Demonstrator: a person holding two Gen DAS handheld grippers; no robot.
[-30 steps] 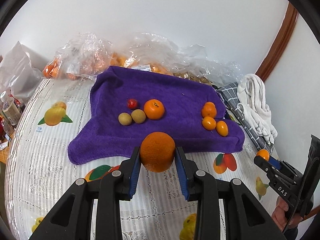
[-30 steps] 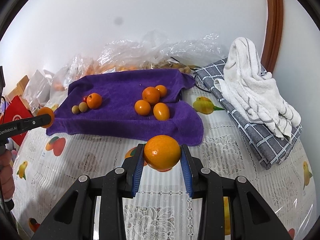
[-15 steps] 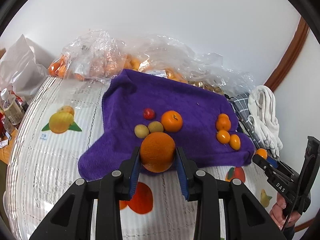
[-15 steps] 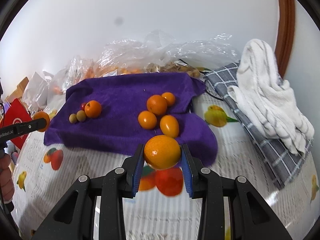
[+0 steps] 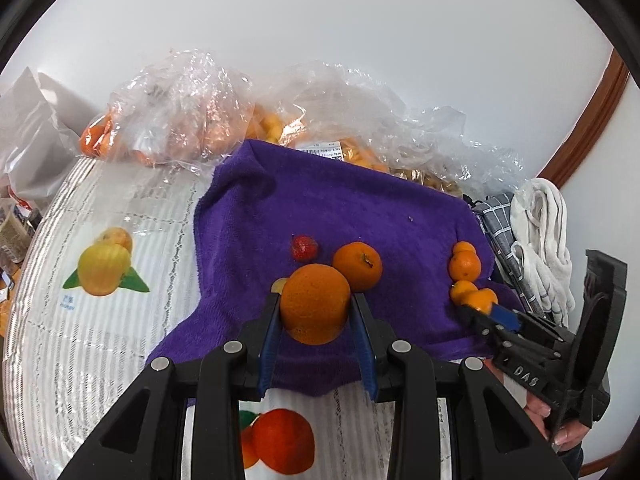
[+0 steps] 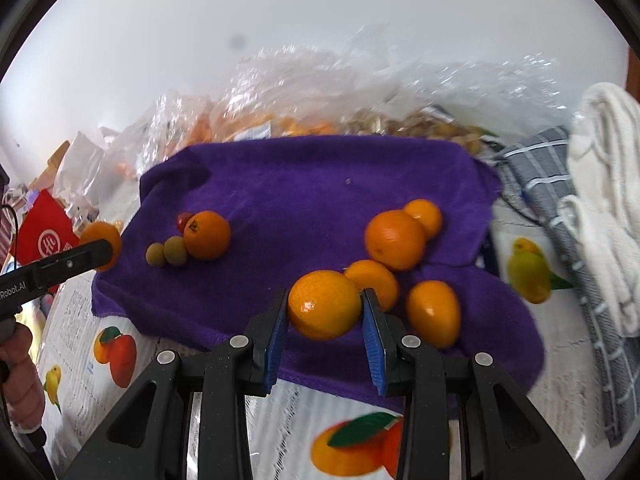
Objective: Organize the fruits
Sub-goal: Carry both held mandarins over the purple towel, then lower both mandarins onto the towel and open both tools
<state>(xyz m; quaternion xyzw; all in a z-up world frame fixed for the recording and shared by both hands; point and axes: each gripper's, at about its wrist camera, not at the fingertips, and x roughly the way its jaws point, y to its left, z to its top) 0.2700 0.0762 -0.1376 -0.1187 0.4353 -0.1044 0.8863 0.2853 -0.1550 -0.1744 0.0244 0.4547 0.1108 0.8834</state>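
A purple towel (image 5: 352, 208) (image 6: 320, 184) lies on the table. My left gripper (image 5: 316, 312) is shut on a large orange (image 5: 315, 302), held over the towel's near left part, beside an orange (image 5: 357, 266), a red fruit (image 5: 304, 247) and small tan fruits (image 6: 170, 251). My right gripper (image 6: 325, 312) is shut on a smooth orange (image 6: 324, 304) over the towel's near right part, next to a cluster of oranges (image 6: 394, 240) with an oval one (image 6: 433, 314). The right gripper also shows in the left wrist view (image 5: 486, 312).
Clear plastic bags of fruit (image 5: 192, 120) lie behind the towel against the white wall. A grey checked cloth with a white towel (image 6: 600, 208) lies to the right. The tablecloth (image 5: 100, 240) has printed fruit. A red packet (image 6: 44, 236) sits far left.
Both grippers have moved forward with their oranges, from above the bare tablecloth to over the purple towel's near edge. The fruits on the towel have not moved.
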